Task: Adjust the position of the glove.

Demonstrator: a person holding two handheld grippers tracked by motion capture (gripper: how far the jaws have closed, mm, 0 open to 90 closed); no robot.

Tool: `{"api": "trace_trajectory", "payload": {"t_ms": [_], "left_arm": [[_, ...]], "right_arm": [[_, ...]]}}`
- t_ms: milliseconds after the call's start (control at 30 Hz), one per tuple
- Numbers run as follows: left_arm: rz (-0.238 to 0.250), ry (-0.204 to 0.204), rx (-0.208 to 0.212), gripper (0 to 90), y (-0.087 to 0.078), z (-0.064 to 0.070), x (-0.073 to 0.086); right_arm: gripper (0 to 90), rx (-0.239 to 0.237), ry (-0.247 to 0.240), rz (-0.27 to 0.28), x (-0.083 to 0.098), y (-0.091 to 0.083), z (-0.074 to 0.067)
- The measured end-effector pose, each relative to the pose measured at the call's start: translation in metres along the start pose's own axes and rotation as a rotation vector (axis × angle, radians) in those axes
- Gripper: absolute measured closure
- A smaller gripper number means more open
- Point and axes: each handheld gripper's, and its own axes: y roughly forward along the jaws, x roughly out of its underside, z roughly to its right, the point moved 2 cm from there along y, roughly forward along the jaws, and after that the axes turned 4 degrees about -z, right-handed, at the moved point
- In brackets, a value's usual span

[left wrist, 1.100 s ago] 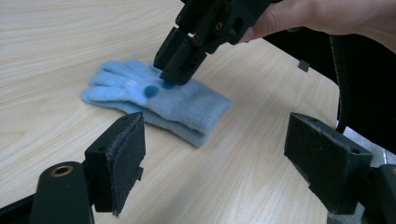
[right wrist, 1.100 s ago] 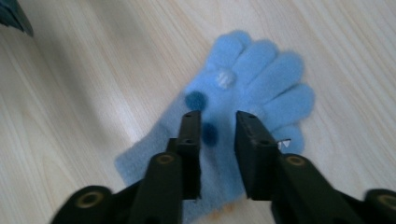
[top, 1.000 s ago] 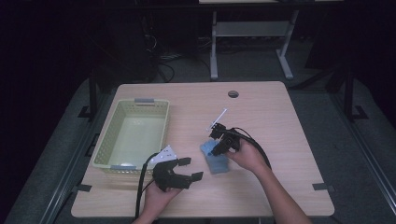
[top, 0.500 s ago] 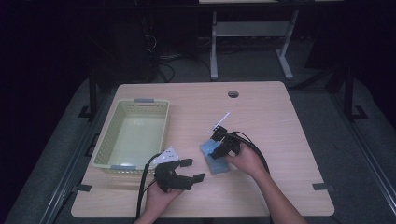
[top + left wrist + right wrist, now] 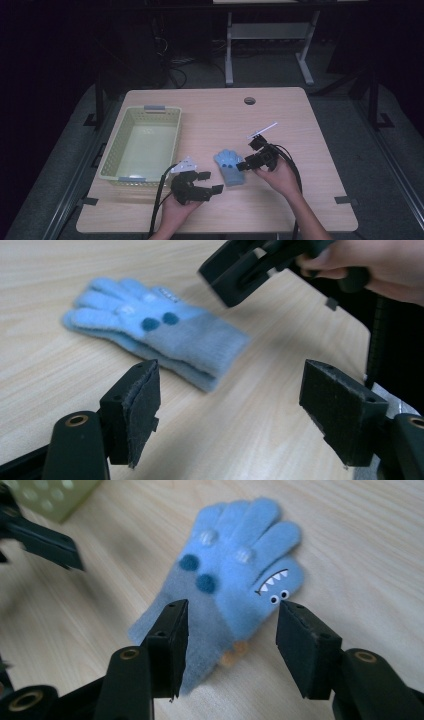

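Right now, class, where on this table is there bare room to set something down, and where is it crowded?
Free: the far table strip between the basket and the hole, and the right edge beyond the right gripper. Crowded: the near middle, where the glove lies between the left gripper and the right one.

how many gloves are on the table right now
1. A blue glove lies flat on the table, right of the basket, between the two tongs. An orange bit peeks from under its cuff in the right gripper view, so a second may be hidden.
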Motion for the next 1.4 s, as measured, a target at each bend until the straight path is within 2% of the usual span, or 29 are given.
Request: {"api": "trace_trajectory", "payload": {"t_ms": [33, 100, 200, 367, 433, 533, 667, 767, 967, 1033, 1200, 1400], "left_arm": [[-0.006, -0.029, 0.005, 24.2, 0.003, -0.002, 0.000], [-0.019, -0.059, 0.013, 26.3, 0.007, -0.005, 0.000], [-0.030, -0.131, 0.034, 26.4, 0.013, -0.009, -0.001], [-0.018, -0.268, 0.066, 29.2, 0.021, -0.009, -0.006], [-0.024, -0.296, 0.059, 29.2, 0.024, -0.009, -0.009], [-0.032, -0.290, 0.007, 27.2, 0.027, -0.011, -0.013], [-0.037, -0.326, 0.000, 27.1, 0.033, -0.015, -0.014], [-0.052, -0.370, 0.016, 28.9, 0.037, -0.018, -0.012], [-0.048, -0.419, 0.054, 35.1, 0.041, -0.020, -0.012], [-0.050, -0.409, 0.052, 35.2, 0.041, -0.018, -0.012], [-0.061, -0.434, 0.034, 37.8, 0.043, -0.021, -0.012], [-0.079, -0.439, 0.043, 41.4, 0.046, -0.022, -0.011]], "right_arm": [[45.2, -0.001, 0.011, 0.005, 0.002, -0.001, 0.002], [43.4, 0.006, 0.025, 0.009, 0.005, -0.001, 0.004], [40.9, -0.015, 0.038, 0.019, 0.009, 0.000, 0.007], [40.1, -0.066, 0.119, 0.051, 0.017, 0.003, 0.008], [40.1, -0.081, 0.142, 0.056, 0.020, 0.006, 0.009], [40.4, -0.092, 0.156, 0.066, 0.024, 0.009, 0.009], [41.3, -0.071, 0.157, 0.060, 0.026, 0.014, 0.009], [41.9, -0.084, 0.167, 0.067, 0.025, 0.016, 0.009], [45.0, -0.100, 0.173, 0.078, 0.024, 0.020, 0.006], [46.3, -0.097, 0.179, 0.078, 0.024, 0.021, 0.005], [48.1, -0.108, 0.202, 0.086, 0.028, 0.022, 0.007], [49.2, -0.121, 0.208, 0.100, 0.031, 0.024, 0.008]]}}
